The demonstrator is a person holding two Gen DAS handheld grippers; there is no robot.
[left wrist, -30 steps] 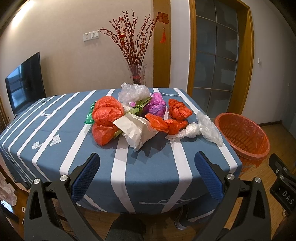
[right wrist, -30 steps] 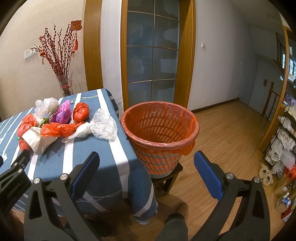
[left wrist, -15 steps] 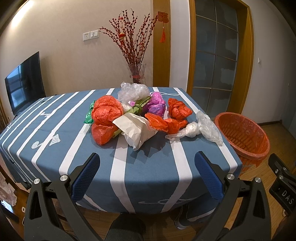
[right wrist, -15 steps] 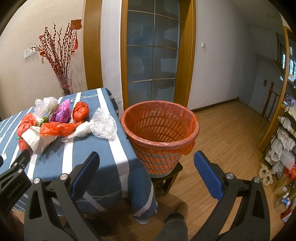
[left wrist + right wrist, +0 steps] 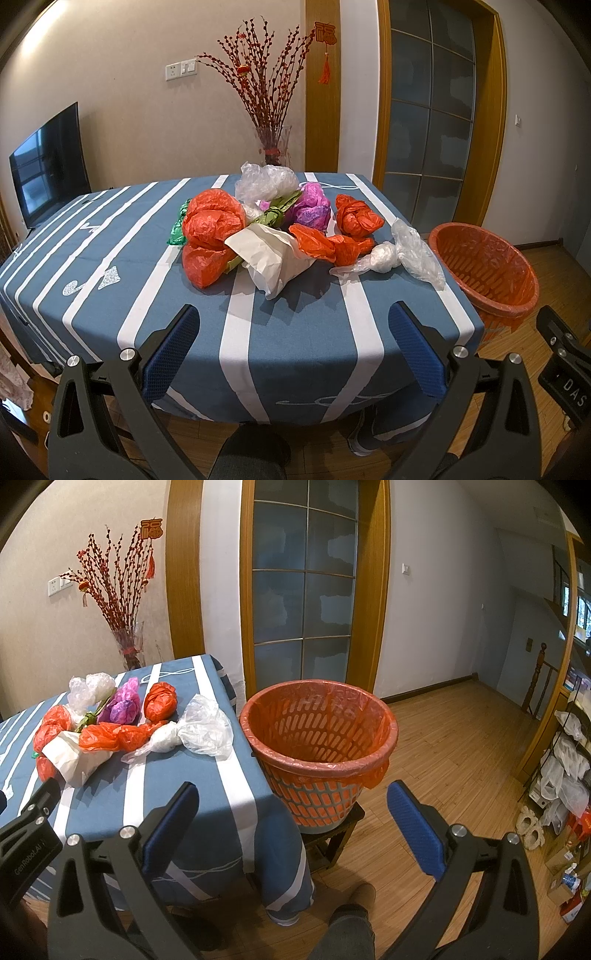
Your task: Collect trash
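Crumpled plastic bags (image 5: 280,229) were all left on the striped table (image 5: 110,295) — orange lined basket (image 5: 319,738) seen empty, both grippers (image 5: 291,347) (image 5: 290,827) spread wide, holding nothing.

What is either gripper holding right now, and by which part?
Nothing. The left gripper and right gripper are both open and empty, short of the crumpled plastic bags.

Crinkled glossy plastic bags (image 5: 212,221); matt cloth tablecloth (image 5: 303,332); perforated plastic basket (image 5: 321,746); wood floor (image 5: 461,746)
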